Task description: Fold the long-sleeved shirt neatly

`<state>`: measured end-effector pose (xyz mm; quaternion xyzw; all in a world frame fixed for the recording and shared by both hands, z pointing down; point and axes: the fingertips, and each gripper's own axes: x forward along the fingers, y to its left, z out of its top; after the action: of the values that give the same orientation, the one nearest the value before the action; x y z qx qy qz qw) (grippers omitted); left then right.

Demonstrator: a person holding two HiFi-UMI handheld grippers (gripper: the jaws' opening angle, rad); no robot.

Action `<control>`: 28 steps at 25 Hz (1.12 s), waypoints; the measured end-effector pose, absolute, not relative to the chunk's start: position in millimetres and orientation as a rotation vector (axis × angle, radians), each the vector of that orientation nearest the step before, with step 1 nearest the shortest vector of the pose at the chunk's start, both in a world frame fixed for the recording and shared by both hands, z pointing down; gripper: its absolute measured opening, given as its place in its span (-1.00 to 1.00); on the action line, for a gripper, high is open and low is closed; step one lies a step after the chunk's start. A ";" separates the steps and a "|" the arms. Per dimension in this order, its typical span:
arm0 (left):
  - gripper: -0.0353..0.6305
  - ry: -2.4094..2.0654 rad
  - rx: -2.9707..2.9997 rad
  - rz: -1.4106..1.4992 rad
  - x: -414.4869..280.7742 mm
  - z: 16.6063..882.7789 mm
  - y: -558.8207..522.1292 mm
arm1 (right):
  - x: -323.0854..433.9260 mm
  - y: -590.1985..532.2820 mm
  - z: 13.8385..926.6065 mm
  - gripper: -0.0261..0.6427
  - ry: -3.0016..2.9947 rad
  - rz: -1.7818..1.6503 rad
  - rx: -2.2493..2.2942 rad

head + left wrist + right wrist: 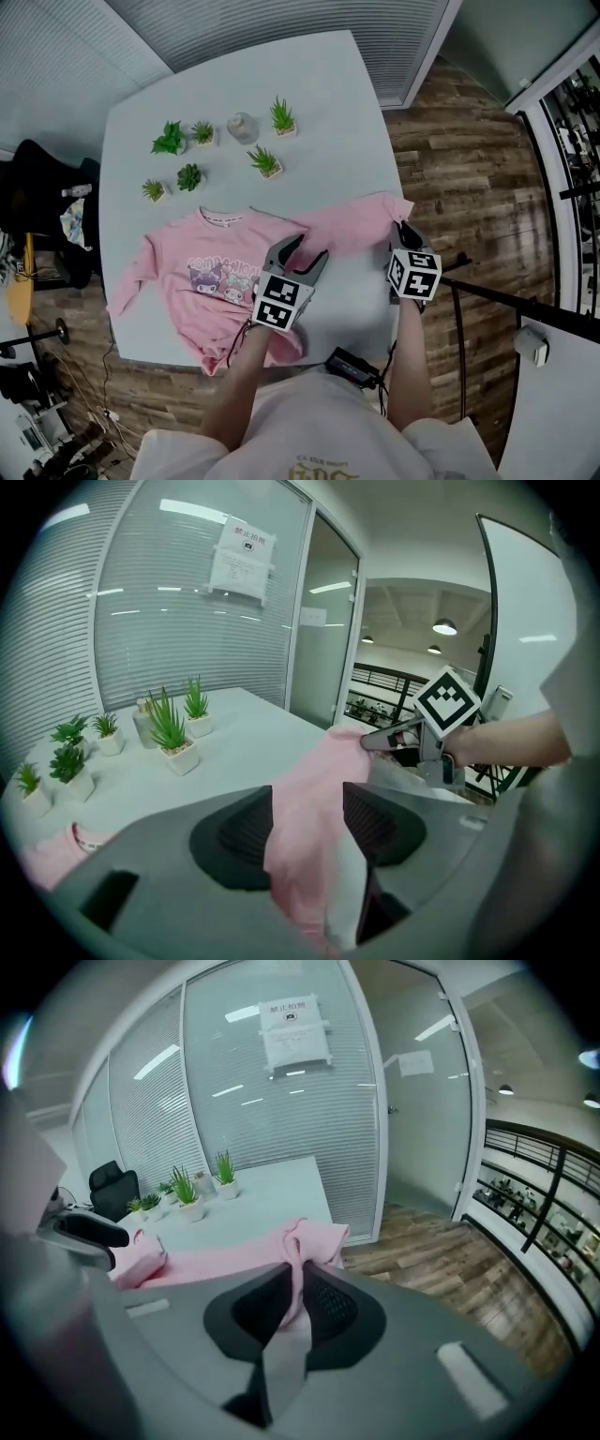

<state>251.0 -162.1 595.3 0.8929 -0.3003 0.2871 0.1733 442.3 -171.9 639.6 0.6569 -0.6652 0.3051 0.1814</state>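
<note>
A pink long-sleeved shirt [211, 281] with a cartoon print lies face up on the white table [328, 112]. Its right sleeve [352, 225] stretches toward the table's right edge. My left gripper [309, 251] is near the middle of that sleeve. In the left gripper view a fold of the pink sleeve [314, 780] fills the gap between the pads, which press on it. My right gripper [403, 228] is at the cuff. In the right gripper view the jaws stand nearly together on a pinch of the cuff [298, 1241]. The other sleeve lies flat at the left.
Several small potted plants [187, 141] and a clear jar [242, 127] stand on the far half of the table. A black chair [37, 206] is left of the table. A black device [352, 366] sits at the table's near edge. Wooden floor lies to the right.
</note>
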 end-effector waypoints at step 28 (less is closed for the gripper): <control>-0.05 -0.991 2.508 0.712 201.2 543.5 -161.1 | 491.6 -114.5 541.5 -0.78 -1.851 0.768 2.220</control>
<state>201.2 -161.1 543.5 0.8853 -0.3497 0.2514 0.1754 491.6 -114.5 541.5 0.7402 -0.6171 0.2560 0.0753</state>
